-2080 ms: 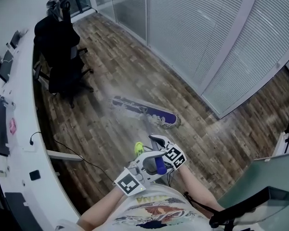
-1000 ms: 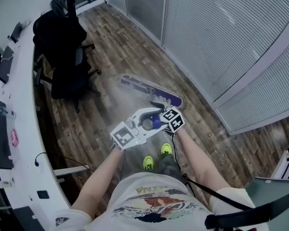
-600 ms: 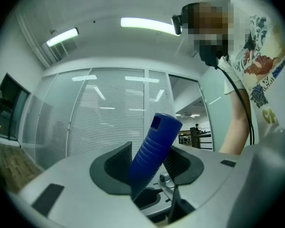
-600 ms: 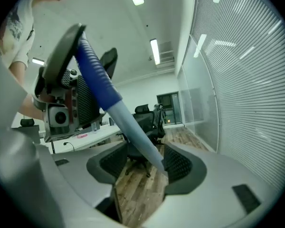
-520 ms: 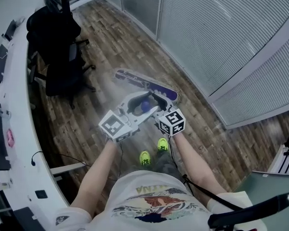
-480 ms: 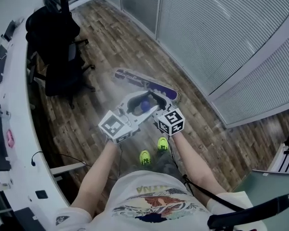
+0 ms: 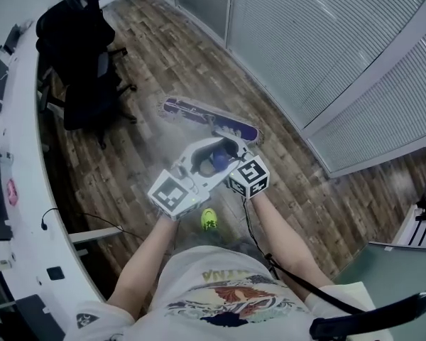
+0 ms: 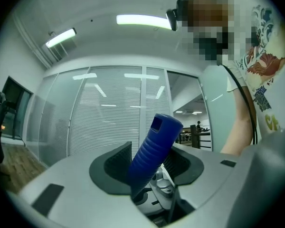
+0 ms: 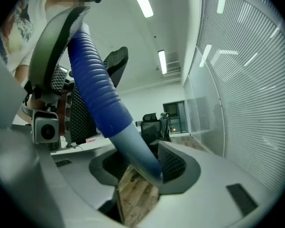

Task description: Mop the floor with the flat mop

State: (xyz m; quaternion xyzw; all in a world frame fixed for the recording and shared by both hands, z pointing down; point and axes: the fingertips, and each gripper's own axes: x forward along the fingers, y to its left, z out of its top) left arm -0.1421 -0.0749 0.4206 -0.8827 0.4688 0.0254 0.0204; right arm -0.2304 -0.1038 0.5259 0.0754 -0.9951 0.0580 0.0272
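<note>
Closing round the mop handle [image 9: 131,144], the right tool [image 9: 141,171] backed up the left tool [image 8: 147,169], clamped on the blue grip [image 8: 154,144], likely readying a firmer stroke.

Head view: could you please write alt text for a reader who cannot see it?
A person holds a flat mop's handle in the left tool, the right tool's jaws closing around it; the mop head lies on the wooden floor ahead.

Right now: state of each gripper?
Left gripper: closed on the mop handle, at its blue end.
Right gripper: jaws closing around the mop handle further down, not yet clamped.
</note>
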